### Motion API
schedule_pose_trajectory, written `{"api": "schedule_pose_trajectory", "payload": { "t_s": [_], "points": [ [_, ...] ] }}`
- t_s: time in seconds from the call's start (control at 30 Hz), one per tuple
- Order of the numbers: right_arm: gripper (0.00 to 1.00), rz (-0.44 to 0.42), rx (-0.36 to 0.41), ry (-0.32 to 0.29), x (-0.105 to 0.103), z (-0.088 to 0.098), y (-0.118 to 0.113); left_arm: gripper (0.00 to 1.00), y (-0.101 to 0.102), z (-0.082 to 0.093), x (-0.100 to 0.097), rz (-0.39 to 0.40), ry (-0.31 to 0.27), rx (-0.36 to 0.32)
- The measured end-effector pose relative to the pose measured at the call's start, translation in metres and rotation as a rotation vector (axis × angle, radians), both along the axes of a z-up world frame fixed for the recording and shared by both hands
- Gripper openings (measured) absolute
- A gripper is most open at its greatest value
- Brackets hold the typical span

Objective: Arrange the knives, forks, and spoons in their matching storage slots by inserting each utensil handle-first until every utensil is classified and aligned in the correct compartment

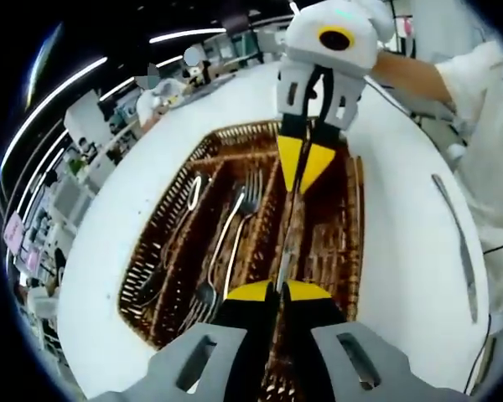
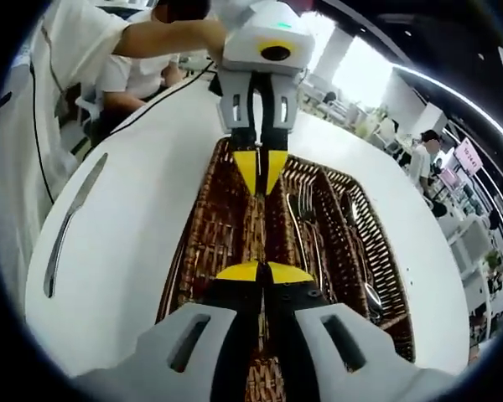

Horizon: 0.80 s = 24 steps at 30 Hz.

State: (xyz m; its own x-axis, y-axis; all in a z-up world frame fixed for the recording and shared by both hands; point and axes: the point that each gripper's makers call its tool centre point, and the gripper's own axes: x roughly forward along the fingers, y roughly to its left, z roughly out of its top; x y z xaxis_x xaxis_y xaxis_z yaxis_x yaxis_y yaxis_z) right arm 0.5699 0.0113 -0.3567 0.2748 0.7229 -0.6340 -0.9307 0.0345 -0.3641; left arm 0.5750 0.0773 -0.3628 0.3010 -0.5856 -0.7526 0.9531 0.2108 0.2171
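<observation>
A brown wicker cutlery tray (image 1: 155, 243) (image 2: 187, 251) with long compartments sits on a round white table (image 1: 101, 251) (image 2: 126, 276). My left gripper (image 1: 272, 291) and right gripper (image 2: 262, 272) face each other over the tray. Both are shut on opposite ends of one silver knife (image 1: 289, 226) (image 2: 258, 224), held lengthwise above a compartment. The right gripper (image 1: 304, 163) enters the left gripper view from the top; the left gripper (image 2: 260, 172) does the same in the right gripper view. Forks (image 1: 239, 218) (image 2: 302, 219) and spoons (image 1: 190, 194) (image 2: 362, 260) lie in other compartments.
A second knife (image 1: 459, 243) (image 2: 67, 222) lies loose on the table beside the tray. A person's arm in a white sleeve (image 1: 478, 109) (image 2: 75, 50) reaches in behind the gripper. Other people and furniture stand beyond the table's edge.
</observation>
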Motion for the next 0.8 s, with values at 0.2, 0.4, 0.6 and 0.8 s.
{"api": "schedule_pose_trajectory", "payload": {
  "t_s": [0.2, 0.4, 0.6, 0.8],
  "points": [
    [0.01, -0.003, -0.002, 0.005, 0.003, -0.005, -0.001, 0.04, -0.001, -0.005, 0.003, -0.003, 0.004, 0.008],
    [0.01, -0.005, -0.006, 0.012, 0.005, -0.009, 0.001, 0.04, 0.001, -0.009, 0.005, -0.004, 0.003, 0.018],
    [0.01, -0.001, -0.005, 0.014, 0.007, -0.012, 0.004, 0.04, 0.004, -0.012, 0.006, 0.001, 0.013, 0.022],
    [0.01, 0.001, -0.012, 0.017, 0.009, -0.018, 0.007, 0.04, 0.007, -0.019, 0.009, 0.0, 0.015, 0.037]
  ]
}}
